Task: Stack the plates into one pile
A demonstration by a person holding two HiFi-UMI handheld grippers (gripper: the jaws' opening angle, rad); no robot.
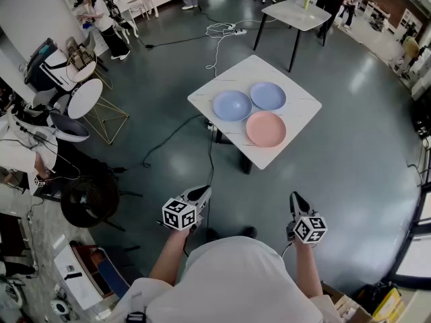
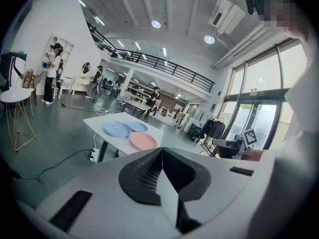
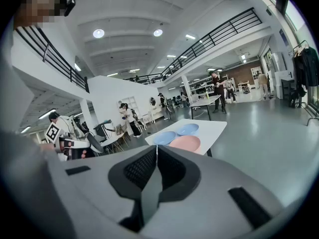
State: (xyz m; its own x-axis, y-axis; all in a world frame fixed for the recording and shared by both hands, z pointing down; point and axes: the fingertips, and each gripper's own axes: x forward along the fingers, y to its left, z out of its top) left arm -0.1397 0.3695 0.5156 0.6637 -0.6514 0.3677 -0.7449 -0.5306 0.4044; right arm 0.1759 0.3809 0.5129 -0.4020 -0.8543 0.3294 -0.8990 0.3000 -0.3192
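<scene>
Three plates lie apart on a small white table (image 1: 289, 123): a blue plate (image 1: 232, 105) at the left, a second blue plate (image 1: 268, 95) behind it, and a pink plate (image 1: 266, 128) nearest me. My left gripper (image 1: 201, 195) and right gripper (image 1: 295, 199) hang well short of the table, over the floor, both shut and empty. In the left gripper view the plates (image 2: 128, 132) show far ahead beyond the closed jaws (image 2: 161, 151). The right gripper view shows them (image 3: 179, 136) the same way past its gripper (image 3: 156, 148).
The table stands on dark legs over a glossy grey floor with cables (image 1: 176, 132) and a power strip (image 1: 236, 29). A round side table and chairs (image 1: 84, 99) stand at the left. Another table (image 1: 296, 13) and people are at the back.
</scene>
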